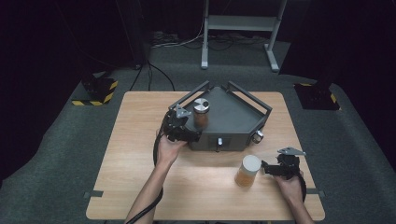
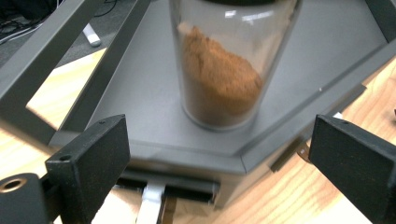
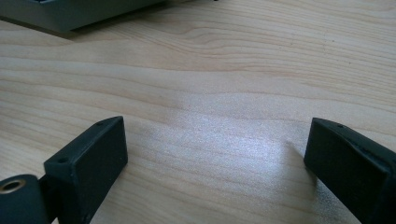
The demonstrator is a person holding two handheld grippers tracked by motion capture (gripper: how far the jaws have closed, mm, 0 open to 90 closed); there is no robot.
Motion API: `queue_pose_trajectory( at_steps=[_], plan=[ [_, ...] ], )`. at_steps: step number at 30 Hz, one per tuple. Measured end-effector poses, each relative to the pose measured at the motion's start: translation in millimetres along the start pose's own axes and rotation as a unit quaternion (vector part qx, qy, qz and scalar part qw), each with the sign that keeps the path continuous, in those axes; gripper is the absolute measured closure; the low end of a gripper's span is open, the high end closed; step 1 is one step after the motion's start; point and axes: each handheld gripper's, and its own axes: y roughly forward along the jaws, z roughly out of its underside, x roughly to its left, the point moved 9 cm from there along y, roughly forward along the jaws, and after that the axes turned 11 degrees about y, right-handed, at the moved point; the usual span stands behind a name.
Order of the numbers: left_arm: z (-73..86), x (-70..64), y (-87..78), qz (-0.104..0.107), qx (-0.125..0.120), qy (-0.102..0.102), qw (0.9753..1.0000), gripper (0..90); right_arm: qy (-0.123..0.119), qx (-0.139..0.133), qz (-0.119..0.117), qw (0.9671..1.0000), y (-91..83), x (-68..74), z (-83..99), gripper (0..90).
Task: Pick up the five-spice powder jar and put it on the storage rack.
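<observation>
A: Why is the left gripper (image 1: 183, 127) parked at the tray's (image 1: 233, 122) near left corner, centre of the high view?

B: Probably lining up on the jar (image 1: 201, 112) standing on the tray. Its jaws are spread wide with nothing between them; the jar sits just beyond, part full of brown powder.

A: And the right gripper (image 1: 269, 169)?

B: Lower right, jaws apart over bare table (image 1: 140, 154), just beside a second jar (image 1: 247, 171) of tan powder, not touching it.
</observation>
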Motion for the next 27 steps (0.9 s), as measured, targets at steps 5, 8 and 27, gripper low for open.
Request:
queue_pose_trajectory(
  at_steps=[5,8,27],
  plan=[
    [6.4,-1.3,-4.0,0.002,0.001,0.0,1.0,5.6,0.0,0.0,0.0,1.0,0.0,0.0,0.0,5.8],
    [11.5,-3.9,-4.7,0.004,0.004,0.0,1.0,5.6,0.0,0.0,0.0,1.0,0.0,0.0,0.0,5.9],
    [50.3,-14.4,-4.7,0.007,0.023,-0.014,0.9996,5.6,0.0,0.0,0.0,1.0,0.0,0.0,0.0,5.8]
  ],
)
